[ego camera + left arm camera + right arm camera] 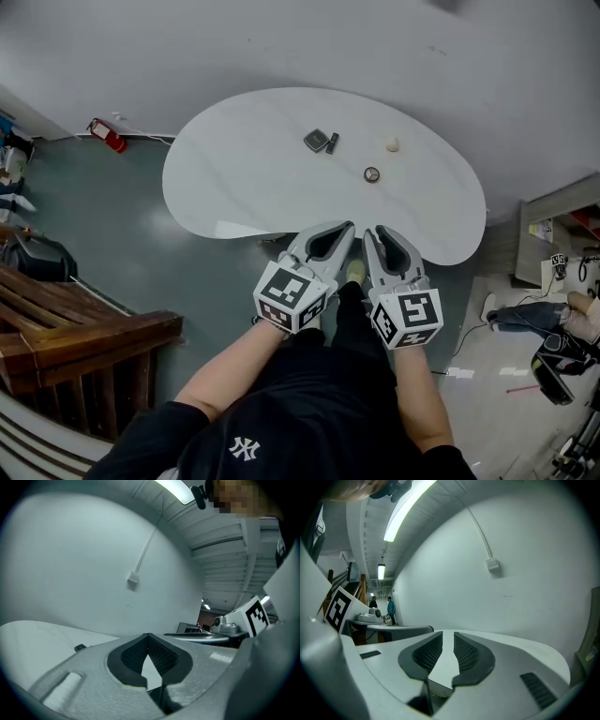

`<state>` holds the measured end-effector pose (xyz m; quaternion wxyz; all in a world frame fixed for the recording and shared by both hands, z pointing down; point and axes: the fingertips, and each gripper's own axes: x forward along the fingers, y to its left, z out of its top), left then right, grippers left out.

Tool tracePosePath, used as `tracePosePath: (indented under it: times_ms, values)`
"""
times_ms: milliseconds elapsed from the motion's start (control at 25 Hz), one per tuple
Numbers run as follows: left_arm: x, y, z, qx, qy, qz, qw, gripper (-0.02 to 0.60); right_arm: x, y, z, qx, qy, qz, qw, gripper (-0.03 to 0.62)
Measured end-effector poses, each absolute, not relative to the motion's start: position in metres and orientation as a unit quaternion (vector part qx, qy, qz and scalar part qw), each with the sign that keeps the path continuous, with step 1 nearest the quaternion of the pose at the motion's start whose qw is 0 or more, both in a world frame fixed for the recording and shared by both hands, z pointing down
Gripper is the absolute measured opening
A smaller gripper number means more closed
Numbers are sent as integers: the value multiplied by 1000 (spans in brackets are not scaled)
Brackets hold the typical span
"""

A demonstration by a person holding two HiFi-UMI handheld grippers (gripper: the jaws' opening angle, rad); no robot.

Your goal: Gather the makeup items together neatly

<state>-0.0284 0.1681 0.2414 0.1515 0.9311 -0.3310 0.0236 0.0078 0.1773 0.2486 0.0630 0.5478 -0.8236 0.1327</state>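
We hold both grippers side by side at the near edge of the white table (239,173), their tips reaching its rim. Our left gripper (349,227) has its fingertips pressed together with nothing in them. Our right gripper (371,232) shows only a narrow slit between its pads, also empty. The makeup items lie toward the table's far side, well apart from both grippers: a small square grey case (316,140) just beside a short dark stick (331,142), a pale rounded lump (392,144) nearer the table's right end, and a small round disc (371,174) a little closer to the table's near edge
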Motion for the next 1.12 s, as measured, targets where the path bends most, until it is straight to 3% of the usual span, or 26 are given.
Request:
tracePosePath:
  times_ms: [520, 1120]
  values:
    - [20, 43, 313, 897, -399, 60, 179, 8, 64, 51, 330, 490, -847, 159, 131, 101]
    - [31, -23, 421, 871, -420, 109, 228, 8, 86, -20, 471, 458, -832, 208, 234, 199]
